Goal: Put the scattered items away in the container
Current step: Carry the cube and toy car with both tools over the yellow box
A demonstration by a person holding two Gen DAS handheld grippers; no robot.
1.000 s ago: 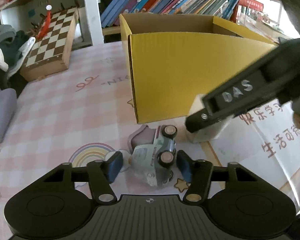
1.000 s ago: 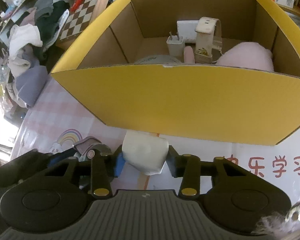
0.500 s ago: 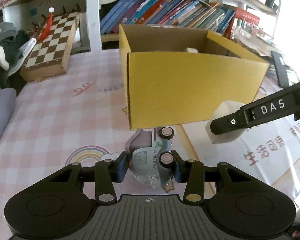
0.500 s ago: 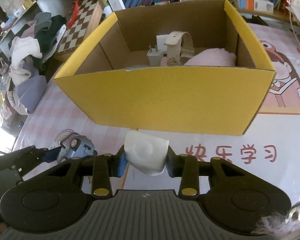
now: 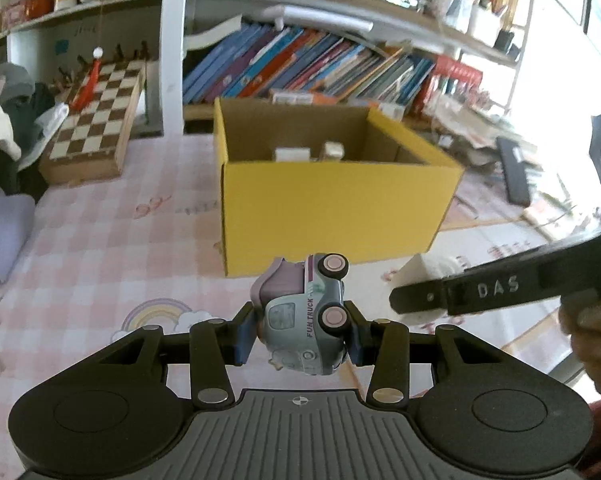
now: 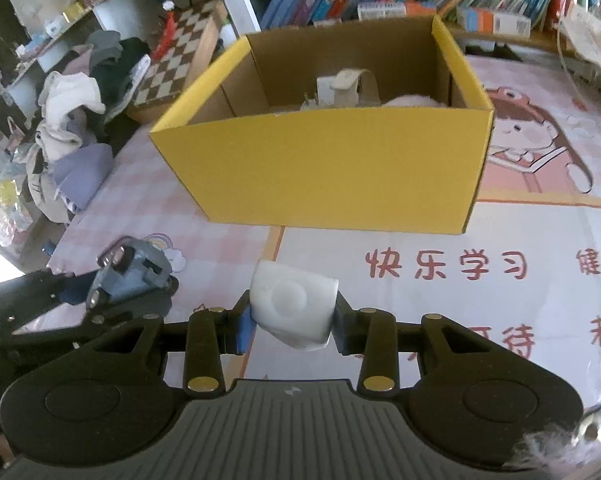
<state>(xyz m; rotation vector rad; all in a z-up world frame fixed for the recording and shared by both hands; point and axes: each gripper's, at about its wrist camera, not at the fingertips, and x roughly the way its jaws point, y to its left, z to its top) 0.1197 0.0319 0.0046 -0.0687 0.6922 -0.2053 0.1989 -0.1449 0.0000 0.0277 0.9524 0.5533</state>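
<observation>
**Mei:** Wood first, far left: a folding chessboard [image 5: 96, 120] of brown and cream squares leans beside a heap of soft clothes [image 6: 72, 136]. What sits in the middle?

**Jun:** Corrugated card. The yellow box [image 5: 332, 216] stands open-topped on a pink checked play mat [image 5: 80, 252], its inside plain brown. Down in it I can make out a white plug adapter [image 6: 324, 88], a cream strap [image 6: 354, 80] looped over, and something pale pink and fluffy [image 6: 414, 101].

**Mei:** And the left gripper [image 5: 300, 338]?

**Jun:** Its blue pads are pressed on a toy truck [image 5: 304, 320], pale blue-grey moulded plastic with a mauve roof and pink-hubbed wheels. The truck lies on its side between the jaws, wheels facing right, lifted clear of the mat and just in front of the box's near wall.

**Mei:** Further right?

**Jun:** The right gripper [image 6: 294, 326] is clamped narrowly on a white block [image 6: 294, 306], smooth, rounded at the corners, with a shallow round dimple on its face. It hangs above the glossy printed mat [image 6: 500, 280] with red characters, also short of the box. From the left wrist camera you see that gripper's black arm side-on, and the hand [image 5: 592, 332] holding it at the right edge.

**Mei:** Behind all this?

**Jun:** Slanting rows of thin books [image 5: 308, 64] on a shelf.
</observation>
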